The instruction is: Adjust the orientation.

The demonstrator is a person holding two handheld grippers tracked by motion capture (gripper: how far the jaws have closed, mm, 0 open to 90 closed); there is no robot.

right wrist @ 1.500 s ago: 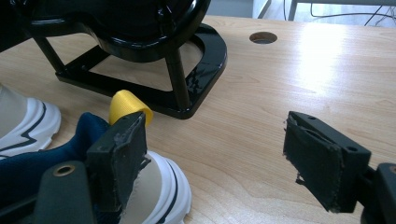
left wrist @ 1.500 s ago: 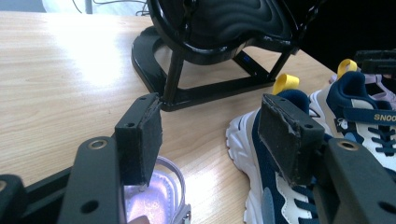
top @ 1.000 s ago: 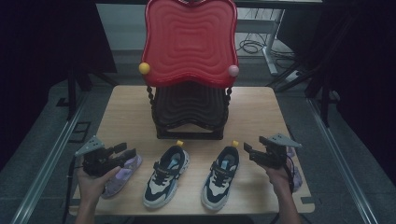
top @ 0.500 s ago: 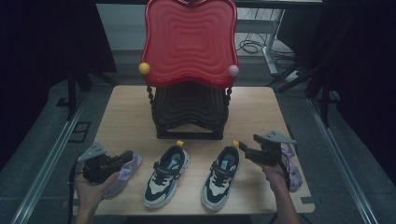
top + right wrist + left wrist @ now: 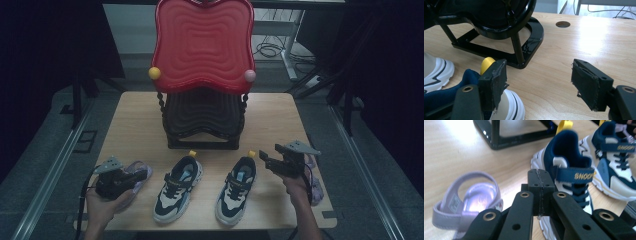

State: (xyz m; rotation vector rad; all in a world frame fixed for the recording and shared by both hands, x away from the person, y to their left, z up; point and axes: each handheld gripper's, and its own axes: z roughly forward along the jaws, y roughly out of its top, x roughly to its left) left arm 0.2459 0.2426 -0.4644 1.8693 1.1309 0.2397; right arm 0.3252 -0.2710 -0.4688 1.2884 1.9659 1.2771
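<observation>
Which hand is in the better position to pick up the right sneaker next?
Right. The right gripper is open and sits just beside the heel of the right sneaker. The left gripper is shut with nothing between its jaws, over by the purple sandal, with the left sneaker in between.

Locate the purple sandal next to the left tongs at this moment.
In the high view the purple sandal lies at the table's front left corner, beside the left tongs and left of the nearer navy-and-white sneaker.
</observation>
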